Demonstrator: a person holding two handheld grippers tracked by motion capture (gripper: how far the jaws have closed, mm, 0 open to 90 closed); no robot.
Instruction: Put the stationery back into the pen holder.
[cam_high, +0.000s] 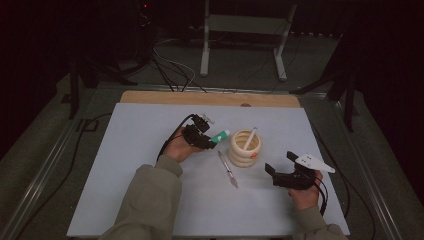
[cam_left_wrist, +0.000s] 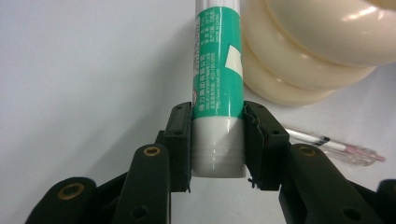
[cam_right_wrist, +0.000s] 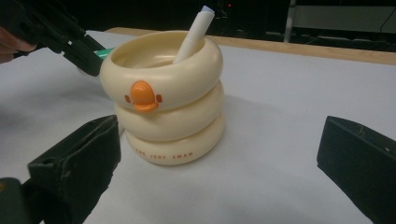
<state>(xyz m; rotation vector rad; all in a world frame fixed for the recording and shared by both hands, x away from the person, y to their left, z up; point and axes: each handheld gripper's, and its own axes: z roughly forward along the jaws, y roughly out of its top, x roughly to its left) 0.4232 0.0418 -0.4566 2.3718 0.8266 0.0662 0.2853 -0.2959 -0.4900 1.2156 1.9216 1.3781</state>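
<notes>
A green-and-white glue stick (cam_left_wrist: 218, 88) is being clamped at its grey end between the jaws of the left gripper (cam_high: 206, 140), its far end being held just beside the cream ringed pen holder (cam_right_wrist: 168, 100) on the white table (cam_high: 125, 165). The right gripper (cam_high: 281, 166) is being held with its jaws wide apart and nothing between them, near the holder, in which a white pen (cam_right_wrist: 192, 35) is being leaned. A second pen (cam_high: 228, 170) is being left flat on the table just beside the holder's base.

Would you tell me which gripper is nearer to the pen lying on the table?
Left. The left gripper, clamping a glue stick, sits just above the pen; the right gripper is farther right.
</notes>
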